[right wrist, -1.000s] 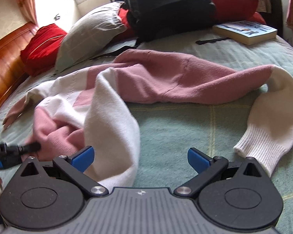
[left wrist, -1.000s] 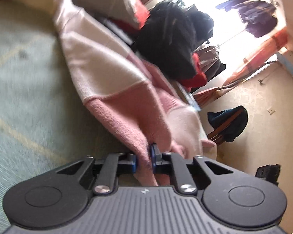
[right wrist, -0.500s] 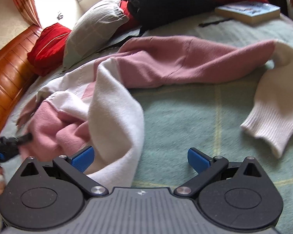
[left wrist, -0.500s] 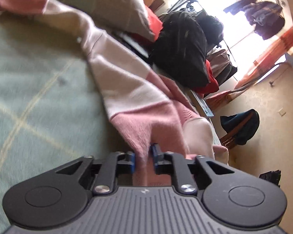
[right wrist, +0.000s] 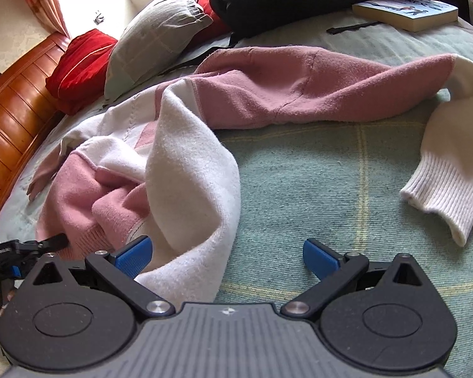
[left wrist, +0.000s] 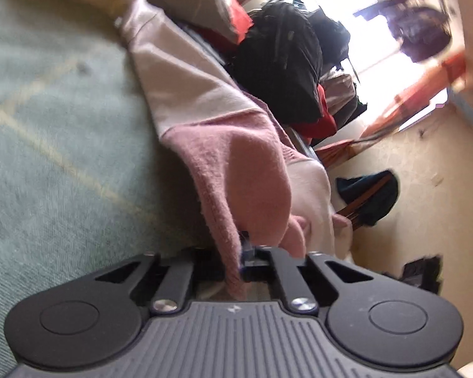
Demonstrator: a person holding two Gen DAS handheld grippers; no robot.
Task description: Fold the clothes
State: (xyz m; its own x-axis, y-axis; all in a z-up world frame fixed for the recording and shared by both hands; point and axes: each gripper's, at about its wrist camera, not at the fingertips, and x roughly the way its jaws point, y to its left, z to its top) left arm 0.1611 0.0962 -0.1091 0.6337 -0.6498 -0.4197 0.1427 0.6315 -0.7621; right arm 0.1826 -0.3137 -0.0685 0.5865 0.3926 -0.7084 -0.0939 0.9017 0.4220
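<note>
- I have the pink-and-cream knitted sweater (right wrist: 261, 94) lying rumpled across the pale green checked bedspread (right wrist: 315, 182), body bunched toward my left, one long sleeve stretched out to the right with its cream ribbed cuff (right wrist: 441, 195) lying flat.
- My left gripper (left wrist: 241, 252) has just been closing: its fingers are pinched tight on a pink edge of the sweater, with the cloth running up between them.
- My right gripper (right wrist: 225, 253) has its blue-padded fingers (right wrist: 132, 252) spread wide and holding nothing; a cream fold of the sweater lies just beside the left pad, bedspread under the gap.
- As I read it, I am in the laying-out step: one edge secured, the garment not yet flat, no fold made.
- Next I would need a second hold with the right gripper, on the cream fold in front of it, then pull the two grips apart to spread the body flat.
- The grey pillow (right wrist: 154, 34) and the paperback book (right wrist: 406, 11) sit well apart from the sweater.
</note>
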